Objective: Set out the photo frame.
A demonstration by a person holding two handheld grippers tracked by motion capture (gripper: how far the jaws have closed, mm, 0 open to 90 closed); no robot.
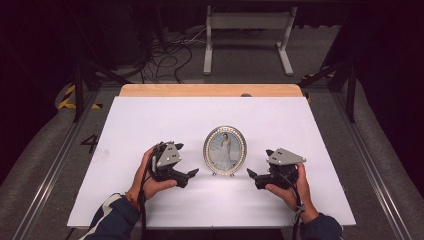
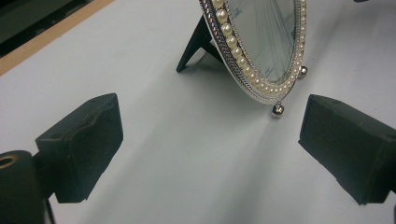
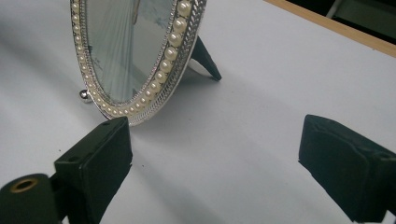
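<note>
Left gripper (image 1: 191,172) just left of the frame (image 1: 225,150), jaws spread wide with nothing between them, tips aimed at the frame's lower edge. Right gripper (image 1: 251,173) mirrored just right of the frame, likewise slack and empty. Neither touching the frame — near, not in contact (one right-hand pad (image 3: 95,161) sits very close to the beaded rim in the right gripper view). Frame itself upright on the white table (image 1: 150,115), near the middle of its front half, leaning back on a dark rear prop (image 2: 194,44) and two small ball feet (image 2: 278,109); portrait facing the person.

Likely risks from here: a sideways nudge from either jaw tipping the frame off its prop — narrow footing, tall oval, easy to topple backward or skid on the smooth sheet. Uneven closing from the two sides could twist it. Pads slipping on the pearl rim, or pressing the glass, also plausible if the grip lands off the edge.
</note>
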